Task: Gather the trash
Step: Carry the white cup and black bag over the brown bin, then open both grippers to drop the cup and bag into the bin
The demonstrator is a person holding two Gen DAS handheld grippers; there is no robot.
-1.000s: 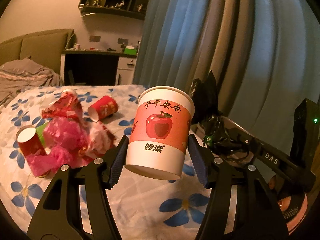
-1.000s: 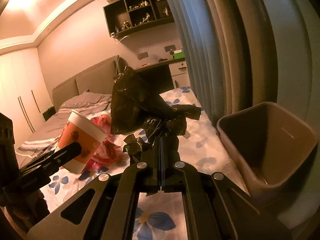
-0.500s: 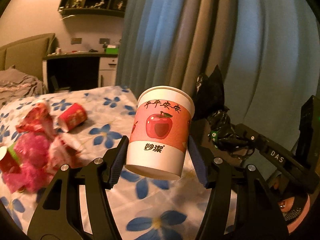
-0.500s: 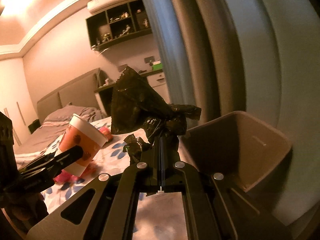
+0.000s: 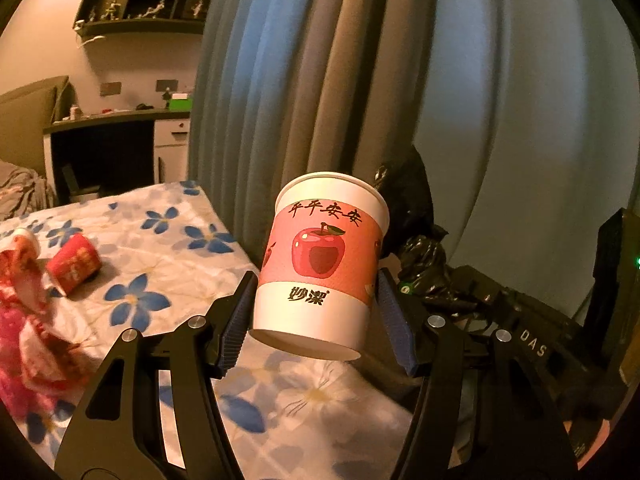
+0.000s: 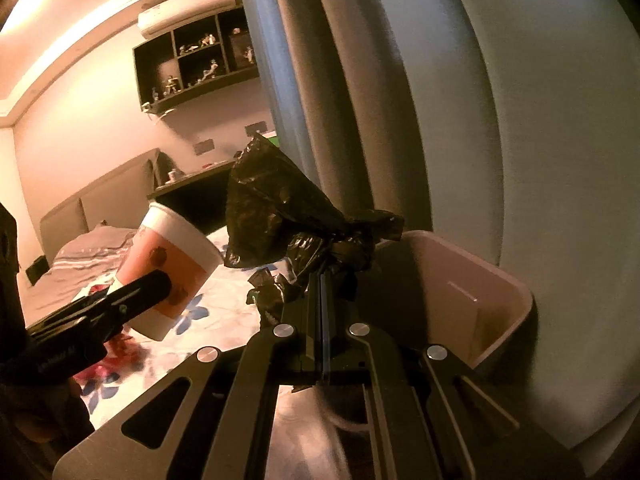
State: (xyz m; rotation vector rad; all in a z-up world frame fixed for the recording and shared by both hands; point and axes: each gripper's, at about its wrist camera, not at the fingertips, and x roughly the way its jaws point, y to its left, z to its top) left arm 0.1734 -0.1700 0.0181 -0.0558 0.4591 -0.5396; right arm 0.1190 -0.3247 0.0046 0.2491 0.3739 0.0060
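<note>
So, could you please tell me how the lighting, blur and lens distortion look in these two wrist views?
Left wrist view: dim, warm light; the apple-print paper cup is sharp, while the red trash on the floral bedsheet smears with motion blur; the fisheye bows the curtain. Right wrist view: bright ceiling glow at upper left, an orange cast, the black plastic bag nearly silhouetted, and the bin rim soft.

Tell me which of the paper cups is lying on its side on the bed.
The small red cup on the flowered bedspread lies on its side. The white apple-print cup is upright, clamped in the left gripper above the bed.
</note>
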